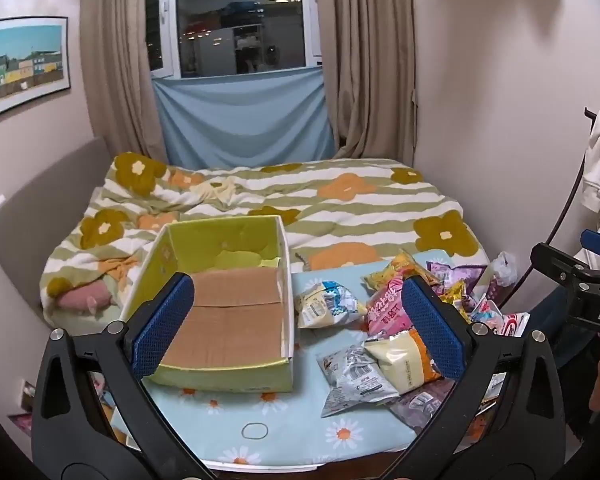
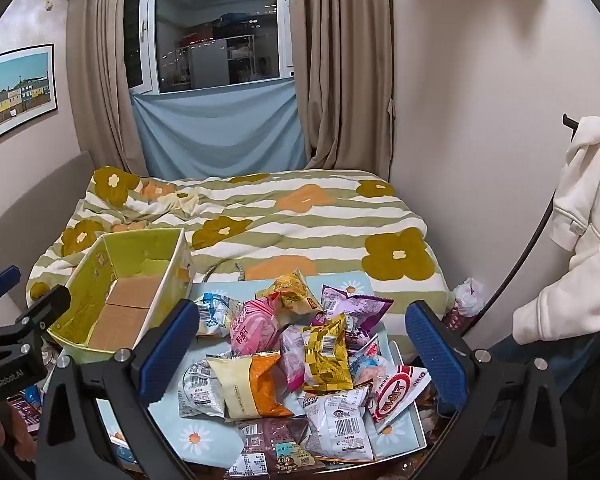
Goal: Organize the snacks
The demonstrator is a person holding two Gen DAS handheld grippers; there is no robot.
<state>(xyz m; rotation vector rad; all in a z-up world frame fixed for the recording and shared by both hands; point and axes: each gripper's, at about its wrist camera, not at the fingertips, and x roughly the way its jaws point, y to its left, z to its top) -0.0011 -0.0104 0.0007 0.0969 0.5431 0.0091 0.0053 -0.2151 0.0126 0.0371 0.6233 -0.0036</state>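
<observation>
Both tools hang over the near end of the bed with nothing between their pads, the left gripper [image 1: 298, 320] spread wide at lower centre of its view above the empty cardboard box [image 1: 224, 300], the right gripper [image 2: 302, 344] equally agape over the snack pile [image 2: 300, 360]. That split suggests one side tends the container while the other picks. The snacks are crinkly foil and plastic packets, pink, gold, purple and white, heaped loosely at lower centre on a daisy-print cloth [image 2: 196, 436] just right of the box.
</observation>
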